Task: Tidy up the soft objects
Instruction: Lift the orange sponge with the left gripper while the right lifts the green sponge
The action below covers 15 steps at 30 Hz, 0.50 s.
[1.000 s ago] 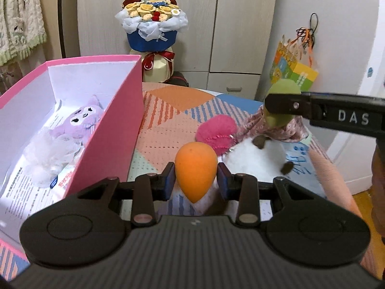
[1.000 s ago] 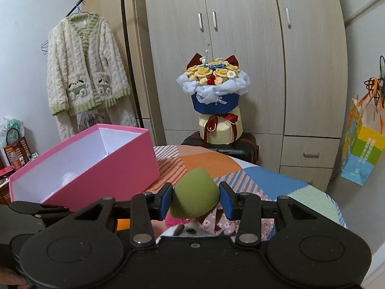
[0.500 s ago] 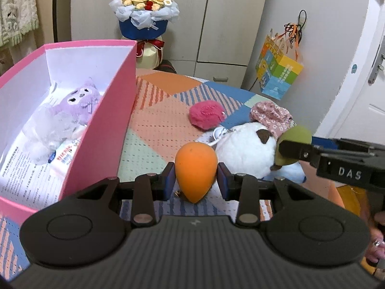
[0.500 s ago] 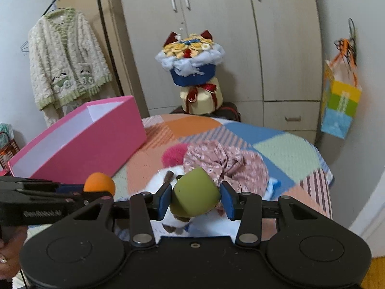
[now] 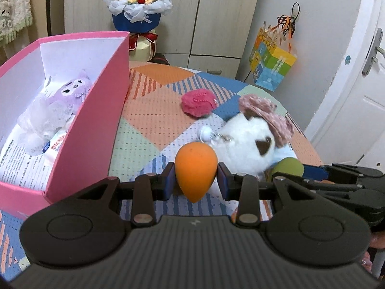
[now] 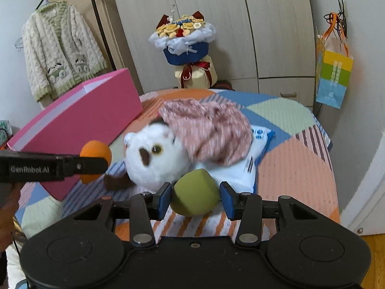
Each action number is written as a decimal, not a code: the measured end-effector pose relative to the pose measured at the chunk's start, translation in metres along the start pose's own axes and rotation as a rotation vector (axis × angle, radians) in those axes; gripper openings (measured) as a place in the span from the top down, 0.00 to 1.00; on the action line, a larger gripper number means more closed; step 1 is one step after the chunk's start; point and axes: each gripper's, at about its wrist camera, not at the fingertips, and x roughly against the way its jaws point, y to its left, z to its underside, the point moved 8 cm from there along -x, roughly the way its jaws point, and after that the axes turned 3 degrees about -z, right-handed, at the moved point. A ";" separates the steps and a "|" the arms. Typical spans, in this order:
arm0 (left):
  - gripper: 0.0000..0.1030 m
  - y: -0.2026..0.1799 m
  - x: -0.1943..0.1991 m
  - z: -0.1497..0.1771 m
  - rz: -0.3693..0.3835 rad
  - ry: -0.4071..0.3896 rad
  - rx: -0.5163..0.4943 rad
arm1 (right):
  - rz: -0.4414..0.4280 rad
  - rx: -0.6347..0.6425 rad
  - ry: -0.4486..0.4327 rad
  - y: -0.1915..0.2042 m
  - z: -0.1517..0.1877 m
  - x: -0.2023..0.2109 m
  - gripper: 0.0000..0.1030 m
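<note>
My left gripper (image 5: 195, 183) is shut on an orange egg-shaped sponge (image 5: 195, 166), held above the patchwork table (image 5: 149, 120) just right of the open pink box (image 5: 91, 125). A purple plush (image 5: 72, 91) lies inside the box. My right gripper (image 6: 196, 196) is shut on a green sponge (image 6: 195, 195), low over the table's near side, in front of a white plush (image 6: 156, 166) topped by a pink floral cloth (image 6: 207, 130). In the left wrist view the green sponge (image 5: 287, 167) shows at lower right. A pink fuzzy ball (image 5: 197, 102) lies farther back.
A blue-and-white packet (image 6: 255, 149) lies under the white plush. Behind the table stand a bouquet (image 5: 138, 7) and wardrobe doors (image 6: 204, 4). A colourful paper bag (image 5: 272, 60) hangs at the right, a knitted cardigan (image 6: 60, 50) at the left. The table edge curves off to the right.
My right gripper has come down and nearer with the green sponge, now low beside the left gripper. The left gripper keeps the orange sponge and has tipped slightly.
</note>
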 end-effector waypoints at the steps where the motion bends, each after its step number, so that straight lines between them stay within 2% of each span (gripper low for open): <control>1: 0.65 0.000 0.001 0.002 0.003 0.004 0.000 | 0.006 -0.003 0.005 -0.001 0.003 0.000 0.52; 9: 0.65 0.005 0.012 0.021 0.029 0.045 -0.016 | 0.031 0.018 0.003 0.010 0.011 0.023 0.53; 15: 0.65 0.011 0.033 0.040 0.072 0.093 -0.021 | 0.015 0.016 0.075 0.028 0.025 0.036 0.53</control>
